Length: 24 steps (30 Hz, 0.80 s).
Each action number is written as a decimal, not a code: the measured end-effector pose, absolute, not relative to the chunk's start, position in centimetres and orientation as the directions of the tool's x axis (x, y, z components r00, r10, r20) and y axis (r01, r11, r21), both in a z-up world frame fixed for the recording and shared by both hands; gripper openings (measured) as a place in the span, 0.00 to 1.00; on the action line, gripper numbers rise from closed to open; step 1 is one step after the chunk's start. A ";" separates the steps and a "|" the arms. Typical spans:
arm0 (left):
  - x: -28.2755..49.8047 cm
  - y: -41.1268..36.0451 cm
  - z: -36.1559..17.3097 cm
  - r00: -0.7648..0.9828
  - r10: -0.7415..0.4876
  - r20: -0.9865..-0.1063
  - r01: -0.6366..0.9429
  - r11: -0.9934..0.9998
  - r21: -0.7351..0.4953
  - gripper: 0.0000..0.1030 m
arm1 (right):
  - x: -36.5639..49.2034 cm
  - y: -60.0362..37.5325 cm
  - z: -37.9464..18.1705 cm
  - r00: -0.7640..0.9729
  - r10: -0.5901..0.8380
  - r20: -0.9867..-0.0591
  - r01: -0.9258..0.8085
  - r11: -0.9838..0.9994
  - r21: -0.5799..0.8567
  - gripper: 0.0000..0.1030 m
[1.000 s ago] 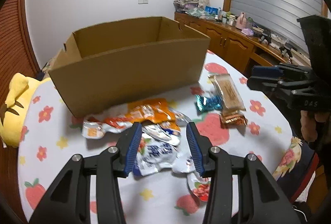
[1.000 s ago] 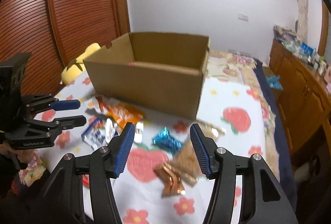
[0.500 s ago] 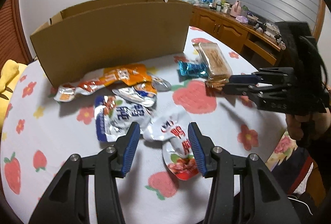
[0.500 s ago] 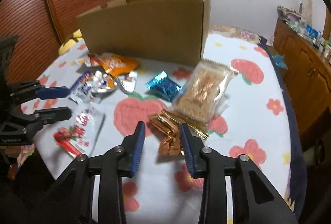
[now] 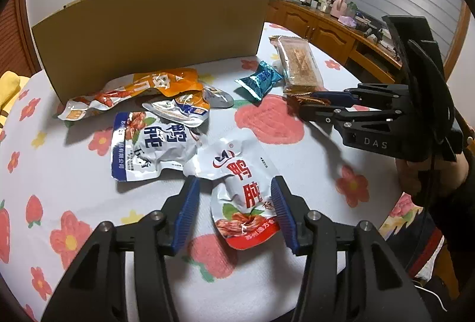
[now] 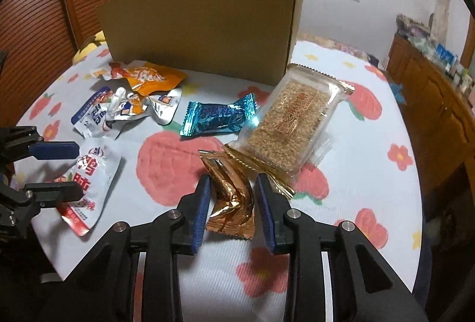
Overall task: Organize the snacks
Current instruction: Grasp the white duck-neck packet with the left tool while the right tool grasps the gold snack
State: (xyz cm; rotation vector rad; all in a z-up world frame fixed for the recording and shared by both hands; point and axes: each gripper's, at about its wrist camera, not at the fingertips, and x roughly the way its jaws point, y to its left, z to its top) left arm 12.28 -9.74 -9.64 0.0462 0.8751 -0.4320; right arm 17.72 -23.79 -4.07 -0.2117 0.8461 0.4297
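Snacks [image 5: 154,140] lie on the tablecloth [image 5: 59,179] before the cardboard box [image 5: 154,31].

The left gripper [image 5: 234,203] stood astride the white foil pouch with a red bottom edge [image 5: 242,188], its pads on either side of it. Just ahead and to its left lay the white and blue foil pouch [image 5: 145,143]; beyond that lay the small silver sachet [image 5: 184,109] and the orange foil packet [image 5: 142,85], with the brown cardboard box [image 5: 154,31] standing behind them.

The right gripper [image 6: 233,197] stood astride the crumpled copper foil wrapper [image 6: 233,203]. Ahead and to its right the clear packet of sesame candy [image 6: 294,120] lay partly on gold wrappers [image 6: 261,167]; ahead and slightly left lay the teal foil candy [image 6: 218,120].
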 end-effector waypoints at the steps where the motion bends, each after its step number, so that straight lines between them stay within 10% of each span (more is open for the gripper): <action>1: 12.3 -9.9 -9.7 0.559 -0.349 -0.752 0.385 0.913 -0.137 0.51 | 17.7 -23.8 -4.1 0.587 0.283 -0.759 -0.449 0.894 -0.014 0.29; 24: 13.5 -14.1 -10.6 0.561 -0.280 -0.779 0.437 0.899 -0.008 0.68 | 17.7 -23.9 -4.3 0.596 0.282 -0.752 -0.433 0.902 -0.005 0.29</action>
